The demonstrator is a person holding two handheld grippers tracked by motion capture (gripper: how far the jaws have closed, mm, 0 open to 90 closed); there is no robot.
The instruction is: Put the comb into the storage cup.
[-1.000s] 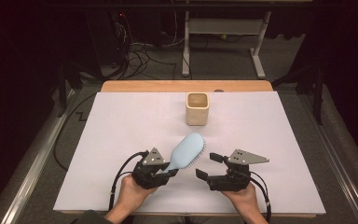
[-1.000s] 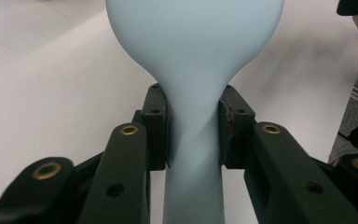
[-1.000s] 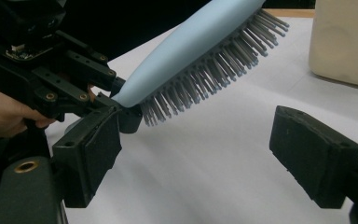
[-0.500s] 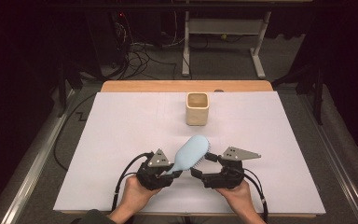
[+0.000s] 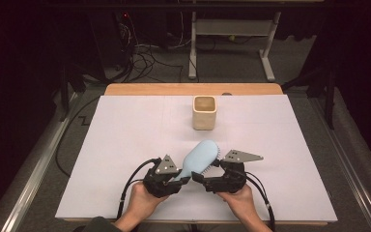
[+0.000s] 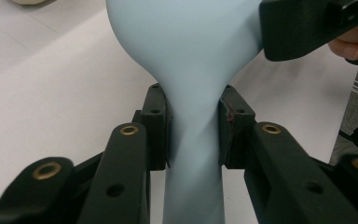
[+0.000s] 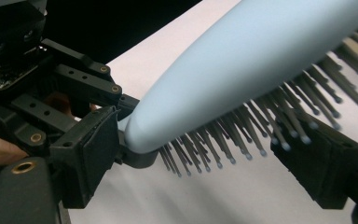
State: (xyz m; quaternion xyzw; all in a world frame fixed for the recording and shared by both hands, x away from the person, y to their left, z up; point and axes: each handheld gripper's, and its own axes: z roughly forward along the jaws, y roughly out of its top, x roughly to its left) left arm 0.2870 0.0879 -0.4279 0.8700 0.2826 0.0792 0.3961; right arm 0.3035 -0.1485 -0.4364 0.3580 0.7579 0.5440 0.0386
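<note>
A light blue hairbrush is held up just above the white table sheet near the front edge. My left gripper is shut on its narrow handle, and in the left gripper view both pads press the neck of the hairbrush. My right gripper comes in from the right with its jaws open, one on each side of the brush head. In the right gripper view the bristles of the hairbrush point toward one pad of my right gripper, and the left gripper shows beyond.
A cream square cup stands upright at the far middle of the white sheet. A wooden table edge runs behind it. Cables and a desk frame lie on the floor beyond. Both hands rest at the near edge.
My right gripper has slid left until its jaws straddle the brush head. The left gripper has kept its grip on the handle, and the brush has shifted only slightly.
</note>
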